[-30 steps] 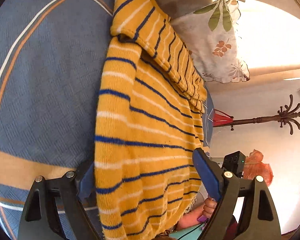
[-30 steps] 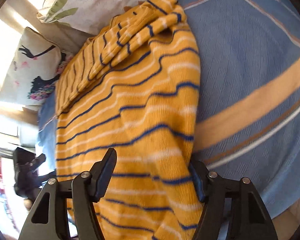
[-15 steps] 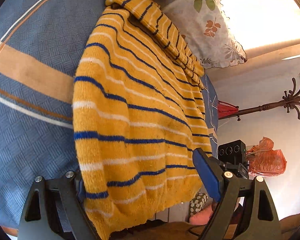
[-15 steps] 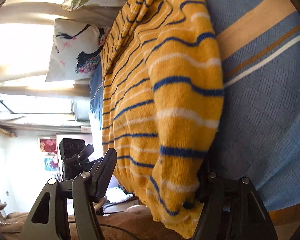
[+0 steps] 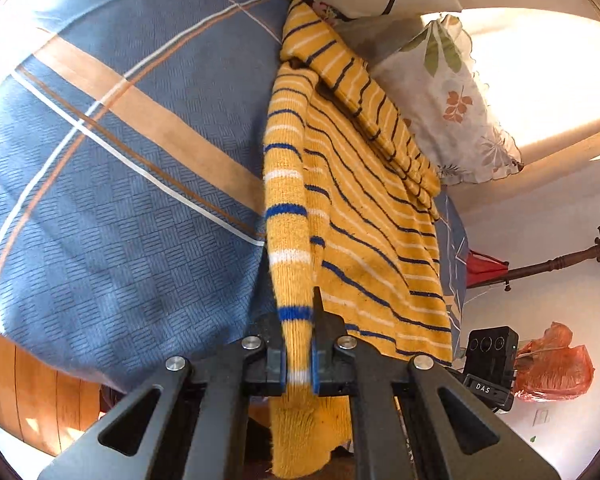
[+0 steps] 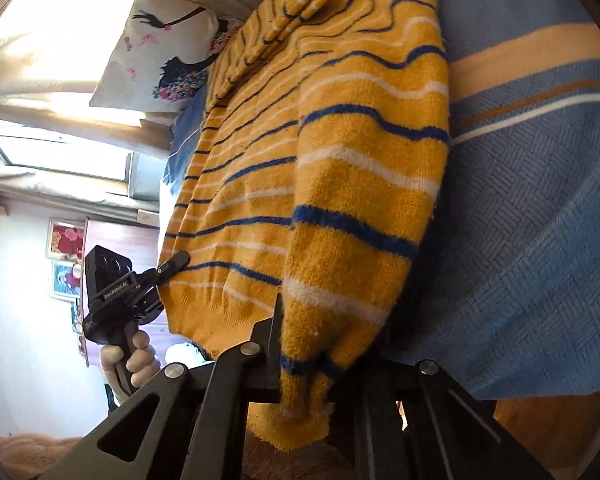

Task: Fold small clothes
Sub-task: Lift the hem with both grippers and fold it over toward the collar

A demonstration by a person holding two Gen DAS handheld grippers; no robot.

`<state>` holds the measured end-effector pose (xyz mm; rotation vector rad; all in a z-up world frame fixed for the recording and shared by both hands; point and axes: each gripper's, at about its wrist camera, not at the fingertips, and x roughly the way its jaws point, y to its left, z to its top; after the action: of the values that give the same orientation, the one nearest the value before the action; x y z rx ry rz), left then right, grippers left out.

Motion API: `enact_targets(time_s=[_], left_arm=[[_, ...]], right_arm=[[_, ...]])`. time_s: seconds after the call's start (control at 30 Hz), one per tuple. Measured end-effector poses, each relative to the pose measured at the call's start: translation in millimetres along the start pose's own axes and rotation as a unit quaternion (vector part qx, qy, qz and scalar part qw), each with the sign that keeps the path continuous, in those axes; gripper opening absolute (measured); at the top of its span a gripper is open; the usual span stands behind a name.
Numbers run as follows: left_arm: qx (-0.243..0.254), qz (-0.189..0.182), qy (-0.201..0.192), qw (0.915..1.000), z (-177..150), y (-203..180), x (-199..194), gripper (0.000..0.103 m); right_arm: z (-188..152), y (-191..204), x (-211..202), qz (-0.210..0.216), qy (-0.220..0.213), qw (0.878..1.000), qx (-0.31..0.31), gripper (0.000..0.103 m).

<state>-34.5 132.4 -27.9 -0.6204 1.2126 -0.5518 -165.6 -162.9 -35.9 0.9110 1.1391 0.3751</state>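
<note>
I judge the folding is only partly done: the striped yellow sweater (image 5: 364, 216) lies on the blue bedspread (image 5: 112, 208) with its sleeves already laid over the body near the pillows (image 5: 452, 92), but the bottom half is not yet brought up. My left gripper (image 5: 299, 344) and my right gripper (image 6: 312, 356) are each closed tight on a bottom corner of the hem, both pointing along the bed toward the pillows, well apart.

You gripped a fuzzy knitted wool sweater (image 5: 360, 216) between matt black plastic fingers (image 5: 328, 344) with shiny metal bolts, over a blue basket-weave cloth bedspread (image 5: 120, 200) beside glossy orange wood (image 5: 40, 400)
</note>
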Motion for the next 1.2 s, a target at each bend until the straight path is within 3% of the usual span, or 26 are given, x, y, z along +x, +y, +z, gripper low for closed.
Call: enact_targets(time_s=[0.27, 0.4, 0.57, 0.63, 0.7, 0.77, 0.93, 1.0, 1.03, 1.07, 1.2], left_arm=[[-0.023, -0.018, -0.019, 0.9994, -33, 4, -43, 0.005], [-0.013, 0.006, -0.01, 0.9998, -45, 9, -36, 0.005], [-0.007, 0.037, 0.007, 0.9993, -49, 12, -18, 0.005], [-0.007, 0.048, 0.009, 0.9988, -50, 16, -15, 0.01], [-0.015, 0.053, 0.005, 0.9985, -53, 20, -12, 0.041], [-0.023, 0.049, -0.002, 0.9985, -57, 27, -11, 0.056], [-0.028, 0.041, 0.008, 0.9987, -64, 32, 1, 0.061], [-0.03, 0.034, 0.019, 0.9988, -65, 29, 8, 0.058], [-0.023, 0.027, 0.028, 0.999, -65, 25, 11, 0.048], [-0.014, 0.029, 0.039, 0.9987, -66, 20, 15, 0.007], [-0.015, 0.029, 0.023, 0.9992, -65, 11, -1, 0.006]], right_arm=[[-23, 11, -45, 0.01, 0.019, 0.999, -0.044, 0.009], [-39, 1, -51, 0.008, 0.041, 0.998, -0.041, 0.009], [-33, -20, -40, 0.003, 0.044, 0.999, -0.004, 0.01], [-33, -21, -39, 0.001, 0.051, 0.999, -0.007, 0.01], [-33, -20, -39, -0.003, 0.057, 0.998, -0.013, 0.01], [-31, -18, -35, -0.005, 0.06, 0.998, -0.01, 0.01], [-29, -16, -20, -0.01, 0.071, 0.997, 0.002, 0.012], [-28, -12, -13, -0.013, 0.075, 0.997, 0.005, 0.012], [-27, -11, -10, -0.013, 0.077, 0.997, 0.007, 0.012], [-25, -9, -7, -0.014, 0.079, 0.997, 0.008, 0.012], [-21, -4, -8, -0.01, 0.088, 0.996, -0.007, 0.012]])
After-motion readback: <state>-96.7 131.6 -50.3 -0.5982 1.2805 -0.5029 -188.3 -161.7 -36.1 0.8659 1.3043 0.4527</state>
